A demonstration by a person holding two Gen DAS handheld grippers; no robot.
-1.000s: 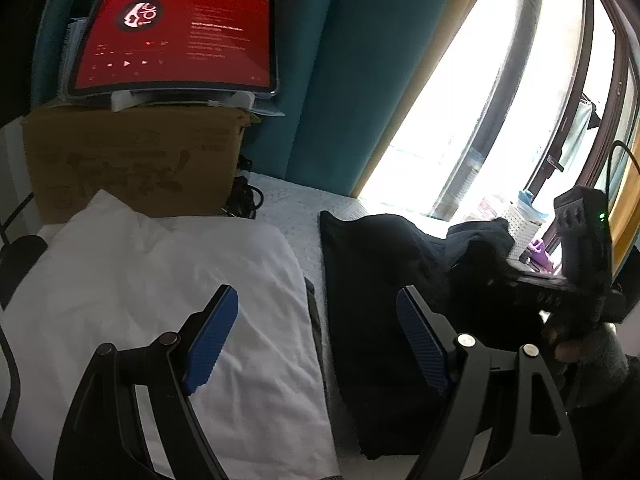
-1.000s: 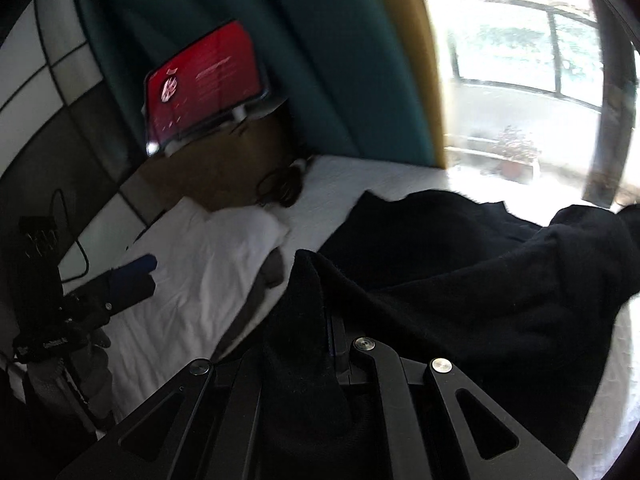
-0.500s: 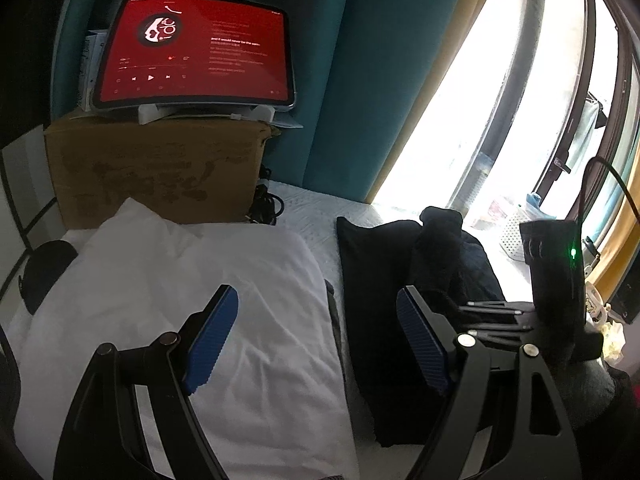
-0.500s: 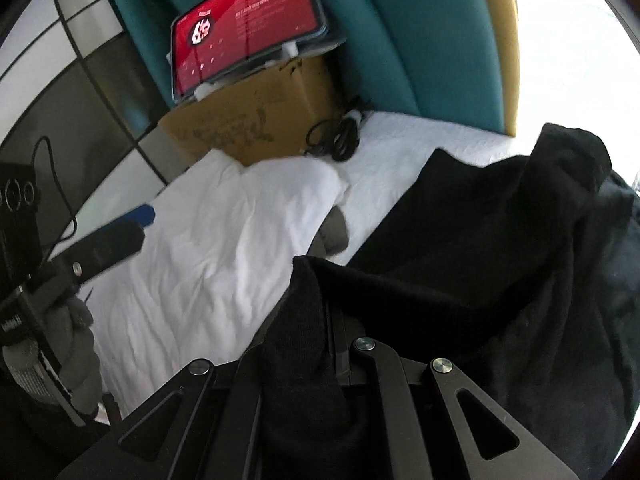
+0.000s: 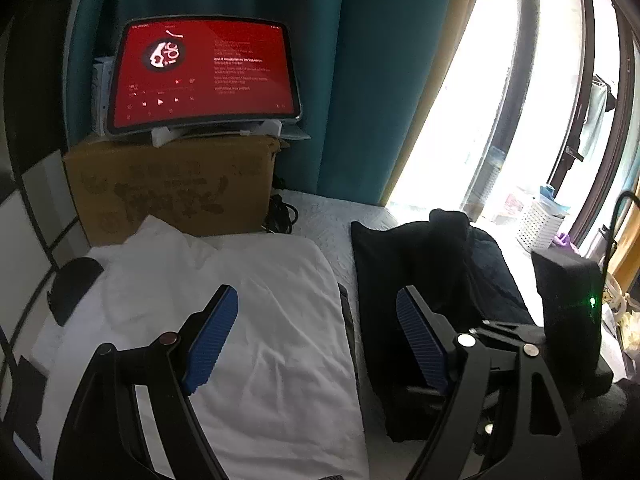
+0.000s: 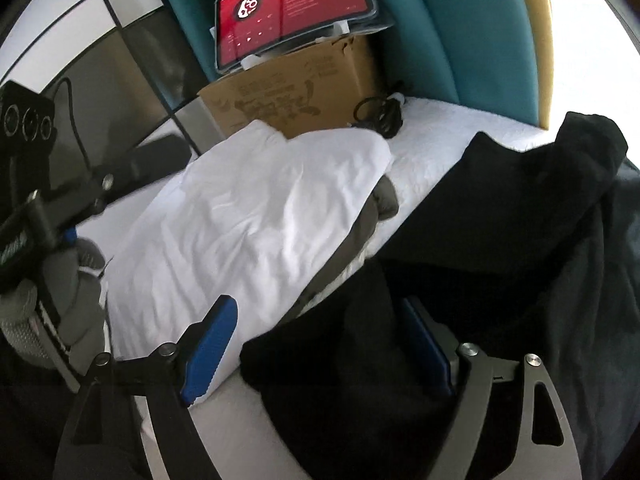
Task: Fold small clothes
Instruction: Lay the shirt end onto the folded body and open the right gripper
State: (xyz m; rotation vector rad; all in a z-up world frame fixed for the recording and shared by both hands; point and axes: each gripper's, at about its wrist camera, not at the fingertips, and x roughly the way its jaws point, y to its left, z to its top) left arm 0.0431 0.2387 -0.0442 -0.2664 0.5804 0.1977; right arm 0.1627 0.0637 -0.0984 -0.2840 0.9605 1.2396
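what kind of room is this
Probably a bedroom: folded white garment and black garment lie on a white quilted mattress, beside teal curtains and a large bright window.

Each hand-held gripper (image 5: pixel 318 338) has a black frame, silver screws and ribbed blue pads (image 6: pixel 210 346); a grey knit glove (image 6: pixel 60 280) covers the left hand
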